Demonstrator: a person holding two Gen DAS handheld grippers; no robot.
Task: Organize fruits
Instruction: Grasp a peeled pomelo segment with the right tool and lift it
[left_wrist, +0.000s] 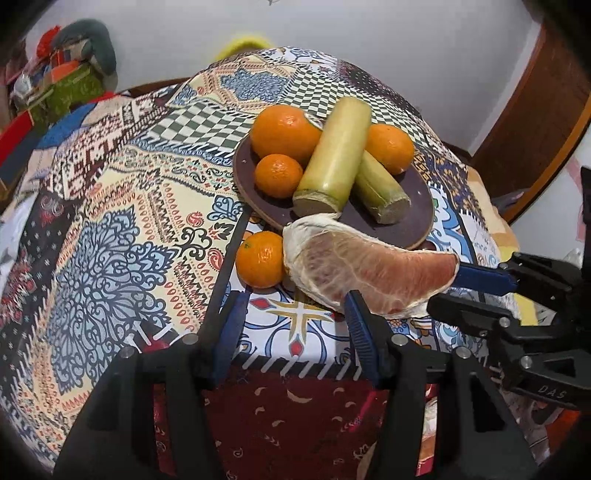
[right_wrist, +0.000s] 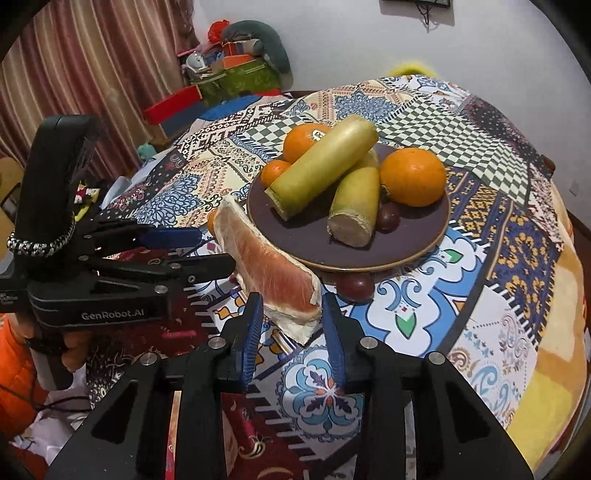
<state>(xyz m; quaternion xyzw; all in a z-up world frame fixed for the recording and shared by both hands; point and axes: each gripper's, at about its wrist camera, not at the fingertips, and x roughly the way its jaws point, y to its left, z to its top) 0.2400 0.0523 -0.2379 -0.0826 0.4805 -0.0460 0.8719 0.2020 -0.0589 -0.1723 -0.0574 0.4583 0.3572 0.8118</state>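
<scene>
1. The right gripper is clamping the near end of a pomelo wedge, its blue pads pressing the pink flesh from both sides; no earlier view is given, so only the grip itself is told.
2. The wedge is hanging tilted above the cloth, its far end pointing up toward the plate and overlapping the plate's near rim in both views; whether it is touching the rim I cannot tell.
3. The left gripper is standing with jaws apart – nothing is sitting between its pads; its right finger is lying just under the wedge, and contact there I cannot tell.
4. From the left wrist view the right gripper is reaching in from the right, its blue fingertip meeting the wedge's tip.
5. The dark plate is carrying two cane pieces crossed over one another, with three oranges around them – two on the left, one on the right.
6. A fourth orange is sitting on the cloth off the plate, just beside its near rim and next to the wedge.
7. Two small dark round fruits are showing in the right wrist view; one is lying on the plate beside a cane end, the other on the cloth just below the rim.
8. A person's hand is gripping the left gripper's handle at the left edge.
</scene>
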